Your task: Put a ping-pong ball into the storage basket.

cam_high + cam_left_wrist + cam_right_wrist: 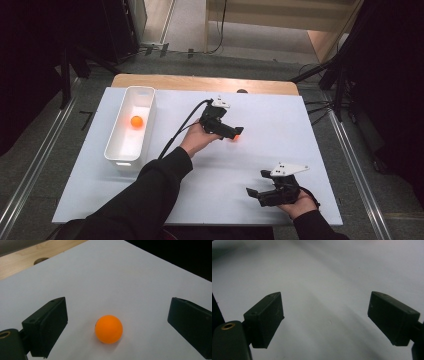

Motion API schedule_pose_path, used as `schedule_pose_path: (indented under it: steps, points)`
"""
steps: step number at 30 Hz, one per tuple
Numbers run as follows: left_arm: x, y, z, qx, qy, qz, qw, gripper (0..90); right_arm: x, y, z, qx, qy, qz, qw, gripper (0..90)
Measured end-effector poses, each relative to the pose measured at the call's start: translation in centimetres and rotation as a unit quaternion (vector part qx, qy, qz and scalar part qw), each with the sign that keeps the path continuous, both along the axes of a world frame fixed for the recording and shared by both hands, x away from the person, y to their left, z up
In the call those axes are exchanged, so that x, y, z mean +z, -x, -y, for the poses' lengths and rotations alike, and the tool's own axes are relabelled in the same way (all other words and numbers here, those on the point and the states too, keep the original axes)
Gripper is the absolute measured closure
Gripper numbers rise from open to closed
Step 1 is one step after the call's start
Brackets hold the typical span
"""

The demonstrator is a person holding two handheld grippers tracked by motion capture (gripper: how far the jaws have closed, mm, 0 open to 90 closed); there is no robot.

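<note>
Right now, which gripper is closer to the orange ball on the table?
Left. The left gripper has its open jaws on either side of the orange ball, not touching it. The right gripper waits open near the table's front edge, far off.

High view overhead; claw views low, close, sharing the white table [280, 125]

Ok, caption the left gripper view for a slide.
Open left tongs straddle an orange ball resting on the white table, neither jaw touching it.
</note>
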State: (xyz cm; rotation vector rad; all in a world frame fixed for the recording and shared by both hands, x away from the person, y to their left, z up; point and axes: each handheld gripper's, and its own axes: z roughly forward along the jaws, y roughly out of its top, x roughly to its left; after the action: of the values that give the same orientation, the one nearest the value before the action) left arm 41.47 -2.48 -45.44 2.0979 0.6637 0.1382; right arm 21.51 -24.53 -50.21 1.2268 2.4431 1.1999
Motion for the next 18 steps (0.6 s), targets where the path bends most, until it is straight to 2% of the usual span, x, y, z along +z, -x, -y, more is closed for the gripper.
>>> schedule_pose_path:
  steps: [2,7,18]
  points:
    - [-0.2,-0.1,0.2,0.001,0.001,-0.002,1.0000,3.1,0.0,0.0,0.0,0.000,0.000,0.000,1.0000,11.8]
    - [-0.5,-0.3,0.7,0.000,-0.011,-0.002,0.9999,3.1,0.0,0.0,0.0,0.001,0.000,-0.001,1.0000,11.8]
    - [-1.0,-0.5,1.3,0.001,-0.013,0.001,0.9999,3.1,0.0,0.0,0.0,0.000,-0.003,0.000,1.0000,11.8]
